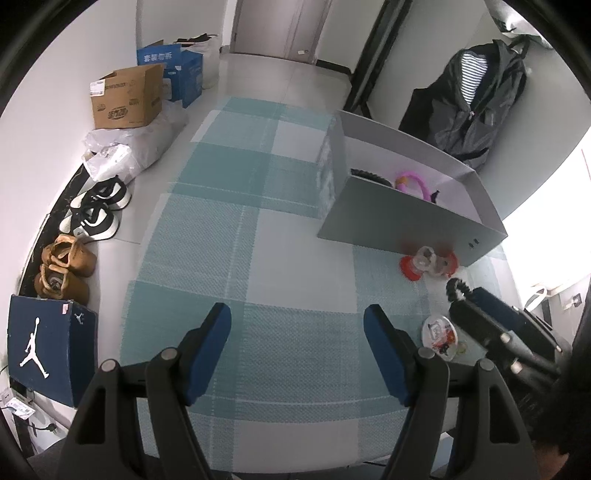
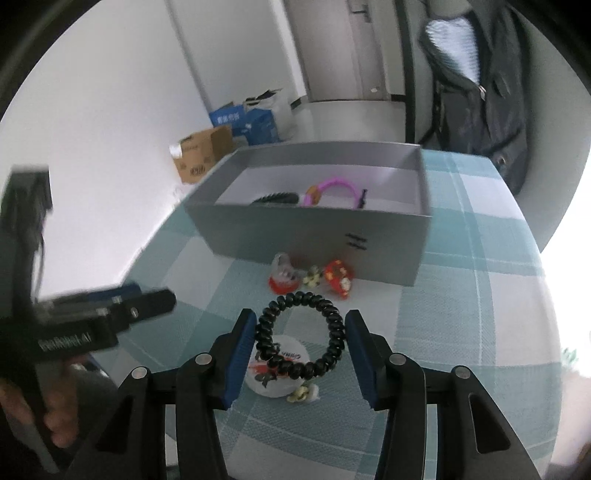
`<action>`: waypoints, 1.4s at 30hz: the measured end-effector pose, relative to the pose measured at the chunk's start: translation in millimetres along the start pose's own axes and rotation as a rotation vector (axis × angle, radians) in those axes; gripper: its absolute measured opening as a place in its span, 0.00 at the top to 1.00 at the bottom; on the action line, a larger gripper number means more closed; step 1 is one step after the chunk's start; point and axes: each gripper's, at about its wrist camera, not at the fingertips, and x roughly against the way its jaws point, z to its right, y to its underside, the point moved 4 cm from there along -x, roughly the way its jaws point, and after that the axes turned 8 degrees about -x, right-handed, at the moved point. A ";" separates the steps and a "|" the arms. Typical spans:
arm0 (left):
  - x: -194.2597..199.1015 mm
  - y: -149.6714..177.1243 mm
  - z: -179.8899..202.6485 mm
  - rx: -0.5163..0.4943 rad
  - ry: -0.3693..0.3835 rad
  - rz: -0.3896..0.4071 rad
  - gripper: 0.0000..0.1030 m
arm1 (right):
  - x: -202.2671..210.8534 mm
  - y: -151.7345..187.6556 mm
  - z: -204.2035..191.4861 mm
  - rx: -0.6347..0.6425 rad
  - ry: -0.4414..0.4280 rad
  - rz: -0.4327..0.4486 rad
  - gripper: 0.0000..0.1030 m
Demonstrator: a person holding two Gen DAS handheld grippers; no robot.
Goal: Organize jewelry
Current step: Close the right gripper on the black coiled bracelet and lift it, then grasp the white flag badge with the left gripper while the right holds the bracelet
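Blurred left claw (image 2: pixel 147 299); box (image 2: pixel 314 236) wall hiding most of a black item (image 2: pixel 275 199).

Worktop (image 1: pixel 236 206) under me wears a teal-and-white checked cloth. White walls, pale tiled floor (image 1: pixel 258 70). At 10 o'clock along the wall: cardboard box (image 1: pixel 127 98), blue cartons (image 1: pixel 181 70), plastic bags (image 1: pixel 133 147), sneakers (image 1: pixel 98 210), tan shoes (image 1: pixel 64 267), navy shoebox (image 1: pixel 51 350). Door (image 1: pixel 280 26) at 12. Dark jacket (image 1: pixel 476 99) hangs at 2. Hard daylight glare at 3.

Black plastic left gripper (image 1: pixel 297 350) and right gripper (image 2: pixel 301 354), blue pads lined inside each finger, silver pivot pins, white lettering printed sideways
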 end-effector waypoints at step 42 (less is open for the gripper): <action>-8.9 27.8 104.1 -0.586 0.118 -0.023 0.65 | 62.6 -23.8 74.3 -0.257 -0.101 0.133 0.53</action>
